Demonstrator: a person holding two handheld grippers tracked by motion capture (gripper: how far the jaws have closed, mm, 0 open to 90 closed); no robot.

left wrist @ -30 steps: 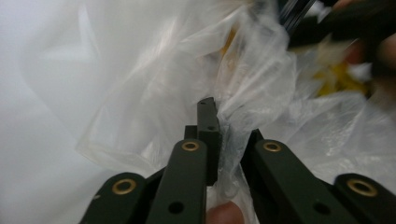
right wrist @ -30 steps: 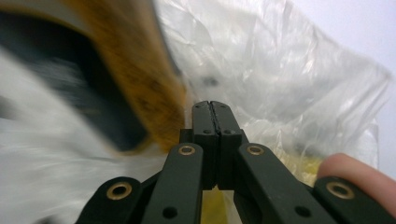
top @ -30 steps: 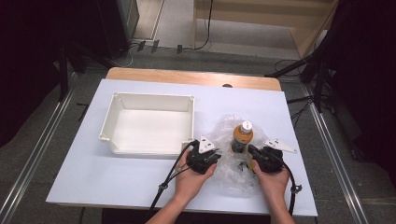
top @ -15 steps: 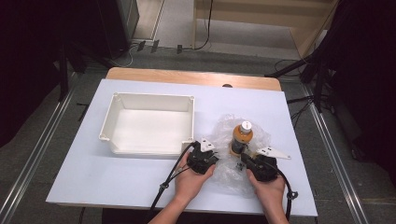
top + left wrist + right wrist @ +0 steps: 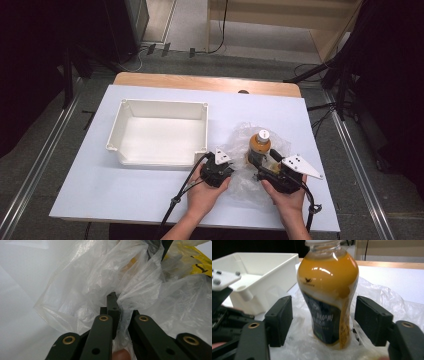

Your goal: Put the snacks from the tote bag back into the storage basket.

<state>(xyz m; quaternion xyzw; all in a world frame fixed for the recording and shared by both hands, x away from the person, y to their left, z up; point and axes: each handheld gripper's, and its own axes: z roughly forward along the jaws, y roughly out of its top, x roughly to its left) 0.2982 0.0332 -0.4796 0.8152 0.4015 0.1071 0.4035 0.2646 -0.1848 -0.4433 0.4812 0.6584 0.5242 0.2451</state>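
White tabletop (image 5: 150,200) with tray (image 5: 162,132). Left gripper (image 5: 115,307), clamped on the plastic bag (image 5: 100,277), pins it flat; right gripper (image 5: 323,322), jaws just opened, straddles without touching the upright juice bottle (image 5: 328,300) standing on the bag, ready to grasp.

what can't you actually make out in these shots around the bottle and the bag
- Orange juice bottle: white cap cut off by top edge, right gripper view.
- Its dark label text: blurred, unreadable.
- Bottle base: hidden by crumpled clear plastic bag.
- Yellow printed item: veiled by bag, cut off by right edge, left gripper view.
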